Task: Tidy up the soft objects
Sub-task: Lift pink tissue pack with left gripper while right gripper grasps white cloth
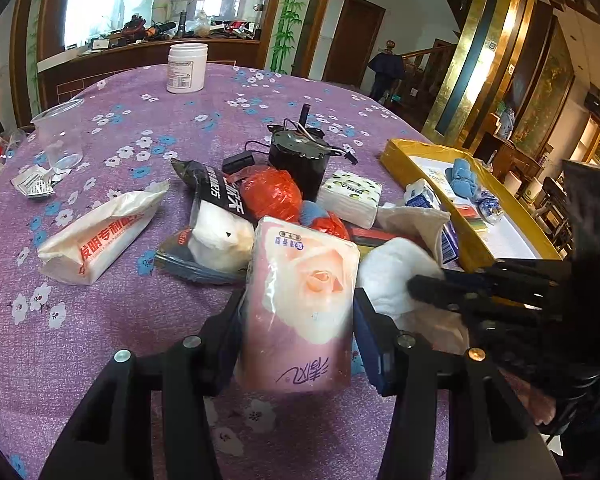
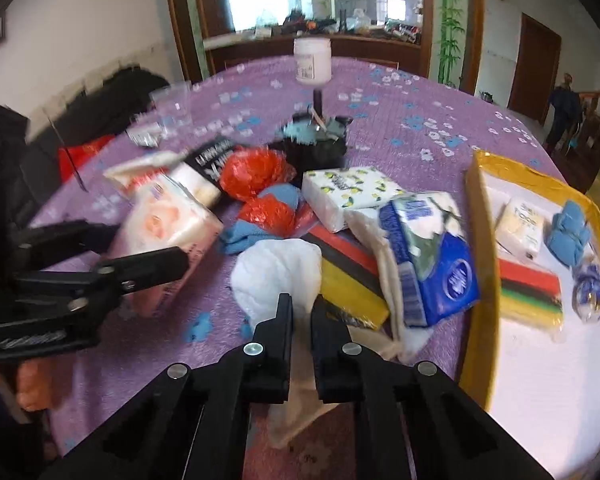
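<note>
Yellow-rimmed tray (image 2: 474, 216) held few soft items | left gripper (image 1: 300, 312) clasped pink rose-print tissue pack (image 1: 300, 280) | right gripper (image 2: 301, 312) clenched on white crumpled cloth (image 2: 276, 272) | pile remained

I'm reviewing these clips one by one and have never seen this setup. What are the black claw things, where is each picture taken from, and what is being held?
There is no robot here: a person carries a two-fingered hand-held gripper in each hand, with a wide-angle camera on each looking along its fingers. One picture is taken from the left one, the other from the right.

The left hand-held gripper is closed on a pink rose-print tissue pack. The right hand-held gripper has pinched shut on a crumpled white plastic bag.

Both work over a table with a purple flowered cloth. On it lies a pile of soft things: red plastic bags, a lemon-print tissue pack and a blue tissue pack. At the right a yellow-rimmed tray already holds a few items.
</note>
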